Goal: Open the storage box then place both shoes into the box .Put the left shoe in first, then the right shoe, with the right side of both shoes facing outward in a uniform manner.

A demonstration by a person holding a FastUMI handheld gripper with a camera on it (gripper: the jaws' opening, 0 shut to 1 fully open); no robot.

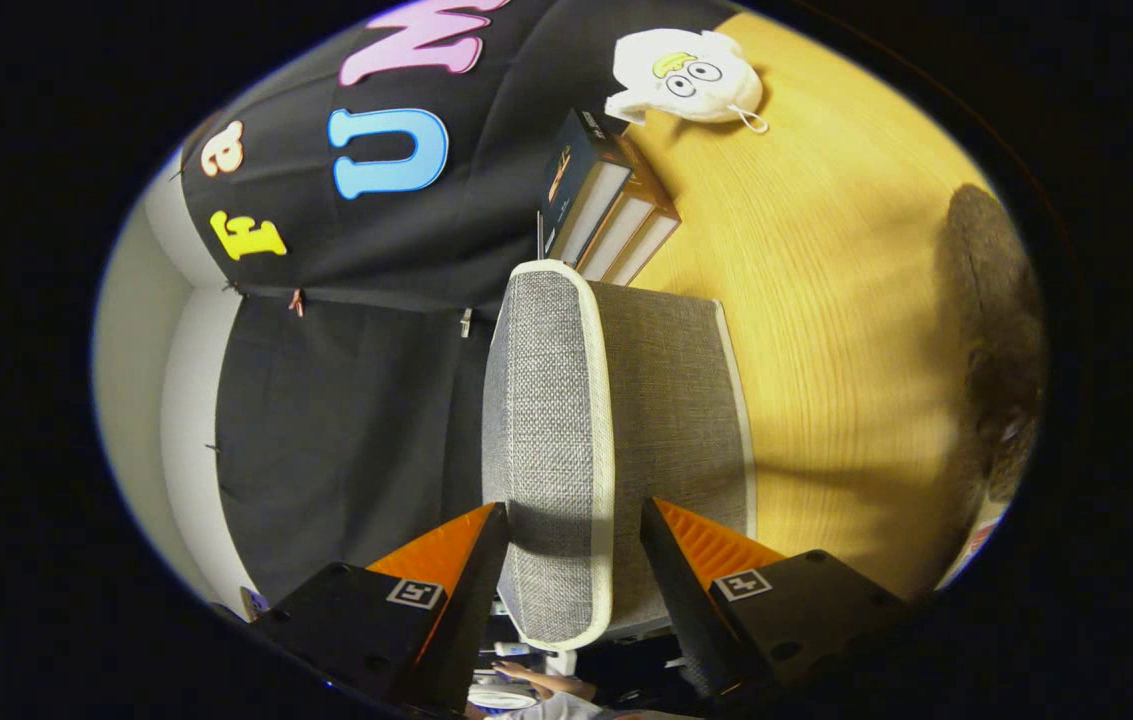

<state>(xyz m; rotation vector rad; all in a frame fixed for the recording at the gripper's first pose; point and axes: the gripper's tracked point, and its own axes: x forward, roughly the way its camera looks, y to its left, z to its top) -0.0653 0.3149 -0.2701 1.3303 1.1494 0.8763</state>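
Straddling the grey fabric storage box (616, 400) on the wooden table (826, 300), our gripper (571, 530) fingers stood apart around its white-piped lid edge; we judged it light, soft, pinchable there.

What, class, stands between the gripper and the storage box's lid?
Nothing visible. The grey lid already lies between the two fingers of the gripper; whether both fingers press on it cannot be told. The books and the plush toy lie beyond the box on the table, out of the way.
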